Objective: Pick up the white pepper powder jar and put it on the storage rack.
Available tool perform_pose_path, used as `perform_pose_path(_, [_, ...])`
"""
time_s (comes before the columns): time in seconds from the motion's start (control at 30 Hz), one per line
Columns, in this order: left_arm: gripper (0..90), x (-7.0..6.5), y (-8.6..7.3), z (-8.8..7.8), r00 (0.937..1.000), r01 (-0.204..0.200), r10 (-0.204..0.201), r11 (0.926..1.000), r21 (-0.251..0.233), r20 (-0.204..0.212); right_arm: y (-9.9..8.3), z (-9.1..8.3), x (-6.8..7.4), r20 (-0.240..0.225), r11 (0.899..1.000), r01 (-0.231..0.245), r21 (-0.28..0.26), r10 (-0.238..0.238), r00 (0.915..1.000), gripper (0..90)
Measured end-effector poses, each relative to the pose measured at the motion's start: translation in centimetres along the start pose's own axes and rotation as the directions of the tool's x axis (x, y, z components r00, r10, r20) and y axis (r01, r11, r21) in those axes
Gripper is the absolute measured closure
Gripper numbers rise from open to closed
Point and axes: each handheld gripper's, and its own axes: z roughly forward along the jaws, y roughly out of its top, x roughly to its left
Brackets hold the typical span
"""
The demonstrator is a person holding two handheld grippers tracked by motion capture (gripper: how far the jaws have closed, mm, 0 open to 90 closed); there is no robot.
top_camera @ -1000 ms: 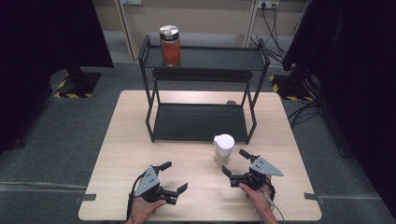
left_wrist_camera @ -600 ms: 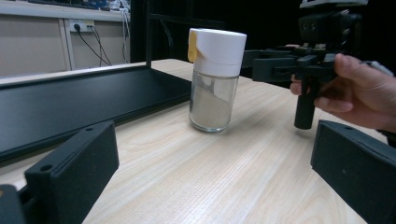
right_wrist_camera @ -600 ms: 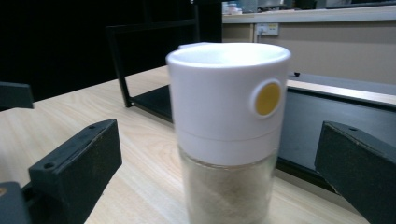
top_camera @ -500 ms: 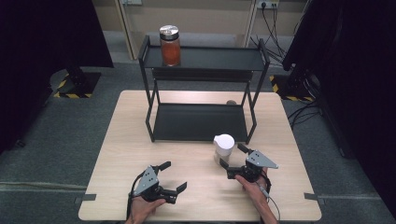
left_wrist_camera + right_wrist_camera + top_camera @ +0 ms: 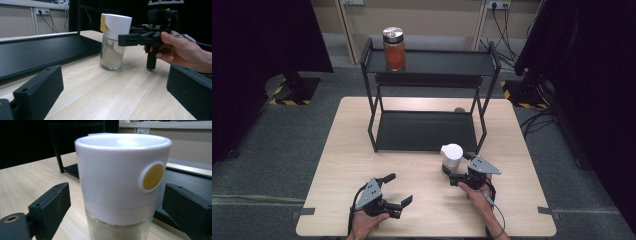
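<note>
High view, lower right: the right gripper (image 5: 452, 172) has just been closing, jaws around the white-capped jar (image 5: 451, 159) but not yet pressing, lined up to grab it. Left gripper (image 5: 399, 191) waits wide, holding nothing.

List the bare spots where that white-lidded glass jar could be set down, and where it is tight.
Free: the black metal rack's lower shelf; the top shelf right of the orange-filled jar; the wooden table's left strip. Tight: the front right, where the right gripper brackets the white-lidded glass jar.

A black two-tier rack (image 5: 430, 131) is set on the wooden table (image 5: 337, 155); an orange-filled jar (image 5: 394, 49), possibly spice, is placed on its top shelf.
</note>
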Motion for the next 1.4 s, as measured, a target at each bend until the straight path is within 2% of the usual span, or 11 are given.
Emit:
perform_pose_path(0.23, [0.3, 0.1, 0.0, 0.0, 1.0, 0.009, -0.009, 1.0, 0.001, -0.001, 0.3, 0.7, -0.2, -0.004, 1.0, 0.003, 0.024, -0.003, 1.0, 22.0])
perform_pose_path(0.33, [0.3, 0.1, 0.0, 0.0, 1.0, 0.009, -0.009, 1.0, 0.001, 0.0, 0.3, 0.9, -0.4, -0.014, 0.999, -0.01, 0.033, 0.011, 0.9998, 27.7])
perform_pose_path(0.4, [0.3, 0.1, 0.0, 0.0, 0.9999, 0.01, -0.01, 0.9999, 0.001, 0.001, 0.4, 0.9, -0.3, -0.008, 0.999, 0.001, 0.036, -0.001, 1.0, 29.6])
perform_pose_path(0.53, [0.4, 0.1, 0.0, 0.0, 1.0, 0.008, -0.008, 1.0, 0.001, 0.001, 0.8, 0.8, -0.2, -0.005, 0.999, 0.012, 0.046, -0.012, 0.9999, 30.2])
perform_pose_path(0.63, [0.4, 0.1, 0.0, 0.0, 1.0, 0.009, -0.009, 1.0, 0.0, 0.001, 1.0, 0.6, -0.2, -0.013, 0.998, 0.037, 0.048, -0.037, 0.9992, 30.4])
perform_pose_path(1.2, [0.7, 0.2, 0.0, 0.0, 0.9999, 0.014, -0.014, 0.9999, -0.002, -0.001, 3.7, -0.1, 0.1, -0.075, 0.999, 0.036, 0.033, -0.033, 0.9966, 30.6])
perform_pose_path(1.4, [0.7, 0.2, 0.0, 0.0, 0.9999, 0.014, -0.014, 0.9999, -0.001, 0.0, 5.1, -0.6, -0.4, -0.077, 1.0, 0.009, 0.012, -0.008, 0.997, 30.6])
